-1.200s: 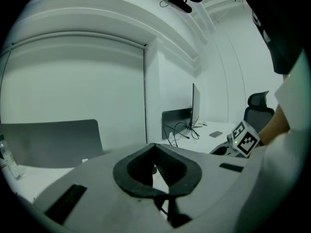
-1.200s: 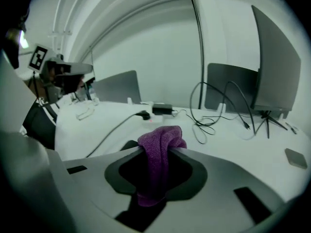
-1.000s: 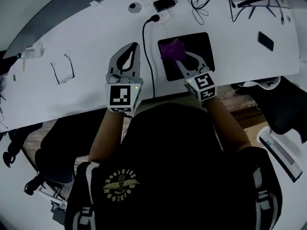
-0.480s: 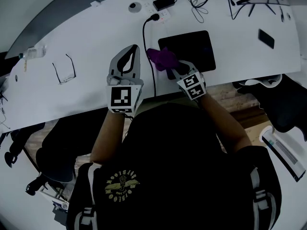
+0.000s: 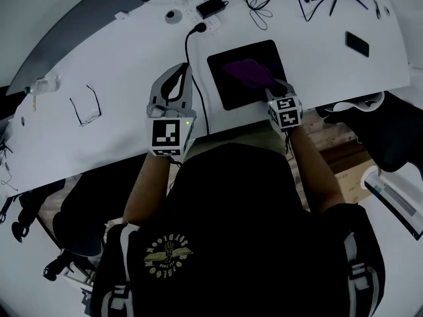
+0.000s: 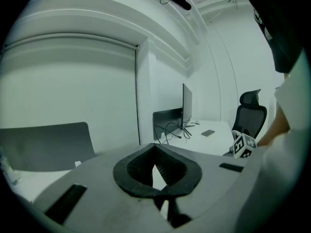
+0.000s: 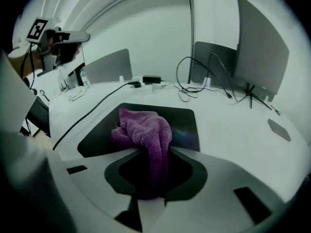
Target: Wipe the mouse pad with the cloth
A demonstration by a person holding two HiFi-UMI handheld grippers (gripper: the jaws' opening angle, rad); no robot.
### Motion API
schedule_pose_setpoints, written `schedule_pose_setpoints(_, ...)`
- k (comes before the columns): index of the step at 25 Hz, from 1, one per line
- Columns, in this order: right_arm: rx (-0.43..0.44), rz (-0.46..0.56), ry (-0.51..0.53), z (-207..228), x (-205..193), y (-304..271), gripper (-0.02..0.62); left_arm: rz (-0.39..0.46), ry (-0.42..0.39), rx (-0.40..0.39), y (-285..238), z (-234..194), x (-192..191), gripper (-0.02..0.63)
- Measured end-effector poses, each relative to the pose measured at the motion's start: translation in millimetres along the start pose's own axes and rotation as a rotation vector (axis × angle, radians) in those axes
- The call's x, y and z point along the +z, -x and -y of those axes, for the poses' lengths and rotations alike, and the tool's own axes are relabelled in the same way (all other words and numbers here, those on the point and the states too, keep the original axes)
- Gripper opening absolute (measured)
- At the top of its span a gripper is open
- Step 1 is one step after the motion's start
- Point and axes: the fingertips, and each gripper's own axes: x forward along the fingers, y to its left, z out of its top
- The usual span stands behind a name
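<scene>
Mid-wipe: our right gripper [image 5: 272, 88] has its fingers clamped on the purple cloth [image 7: 145, 127], bunched mid mouse pad [image 5: 228, 91], while the left gripper [image 5: 183, 69] idles over the counter [image 5: 119, 65], fingers seemingly closed on nothing; next we need pressed strokes across the uncovered corners.

- The cloth [image 5: 250, 73], which half a second ago hung off the 9 o'clock edge of the mouse pad [image 5: 228, 91] onto the tabletop [image 5: 119, 65], now lies on the pad, a little toward 3 o'clock of its middle
- A second ago it sat in the pad's 10 o'clock corner, so it has gone out toward 8 o'clock and then back across toward 3 o'clock
- The right gripper [image 5: 269, 84], jaws clamped on the cloth, has swung with it from the pad's 7 o'clock corner to its 5 o'clock corner
</scene>
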Motion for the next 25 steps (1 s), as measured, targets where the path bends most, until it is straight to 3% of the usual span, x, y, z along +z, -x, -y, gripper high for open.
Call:
schedule_pose_setpoints(6, -0.126, -0.012, -0.119, 66, -23, 19, 0.092, 0.011, -0.014, -0.002, 0, 3, 15, 0.002)
schedule_pose_setpoints(12, -0.138, -0.021, -0.152, 76, -26, 26, 0.092, 0.017, -0.028, 0.021, 6, -3, 27, 0.002)
schedule_pose_setpoints(19, 0.024, 0.187, -0.168, 36, 44, 58, 0.092, 0.036, 0.008, 0.037, 23, -7, 45, 0.002)
schedule_pose_setpoints(25, 0.065, 0.354, -0.193, 20, 115, 102, 0.091, 0.072, -0.011, 0.056, 35, -14, 77, 0.002)
